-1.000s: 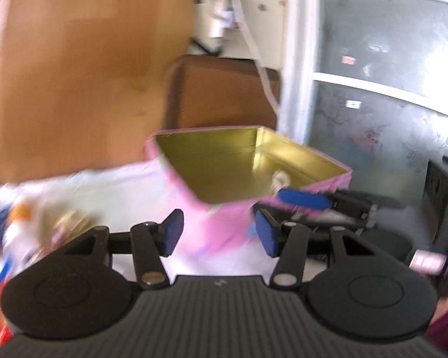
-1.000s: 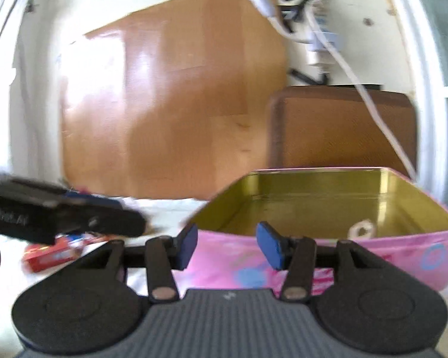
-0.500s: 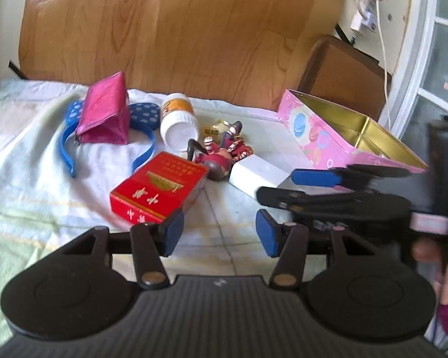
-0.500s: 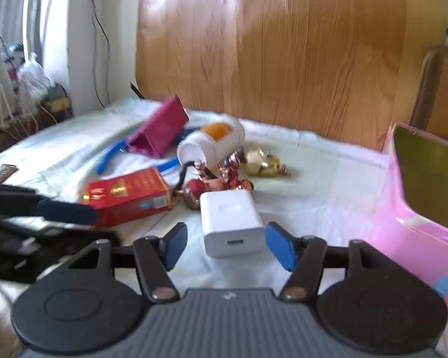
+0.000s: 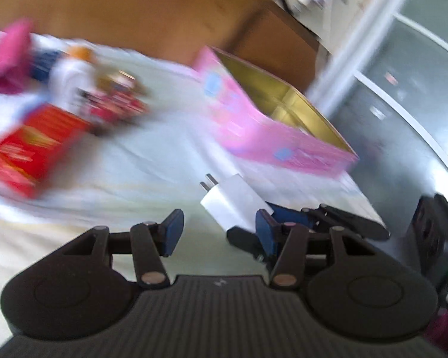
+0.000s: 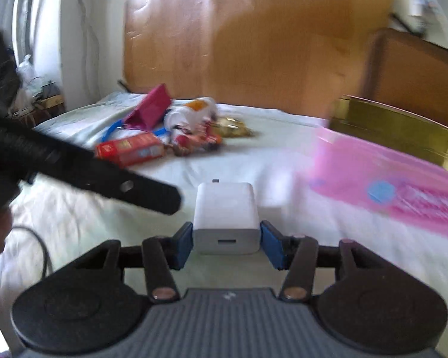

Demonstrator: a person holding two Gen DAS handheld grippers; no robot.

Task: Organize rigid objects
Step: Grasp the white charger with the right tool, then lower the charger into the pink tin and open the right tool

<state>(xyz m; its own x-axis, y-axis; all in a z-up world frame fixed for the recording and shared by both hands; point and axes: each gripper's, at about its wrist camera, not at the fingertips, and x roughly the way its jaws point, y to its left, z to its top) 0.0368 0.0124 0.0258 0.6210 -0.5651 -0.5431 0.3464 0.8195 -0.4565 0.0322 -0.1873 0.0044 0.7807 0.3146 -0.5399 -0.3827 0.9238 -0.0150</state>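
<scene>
A white charger [image 6: 226, 217] sits between the blue pads of my right gripper [image 6: 226, 243]. Its jaws are closing, and both pads touch the charger's sides. In the left wrist view the same charger [image 5: 233, 203] shows its prongs, with the right gripper's fingers [image 5: 343, 223] behind it. My left gripper [image 5: 219, 235] stands open with nothing between its pads, just left of the charger. An open pink tin [image 5: 254, 131] with a gold inside lies on the white cloth to the right [image 6: 403, 191].
At the far left of the cloth lies a pile: a red box [image 6: 128, 149], a white bottle with an orange cap [image 6: 194, 110], a red figurine [image 6: 194, 141], a magenta pouch [image 6: 152, 110] and a blue headband [image 6: 113, 128]. A brown chair back [image 6: 412, 68] stands behind the tin.
The right gripper's jaws have come in against the charger, which lay ahead of wider jaws half a second ago. The charger is now away from the pile, nearer the tin. The left gripper has sunk and rolled.
</scene>
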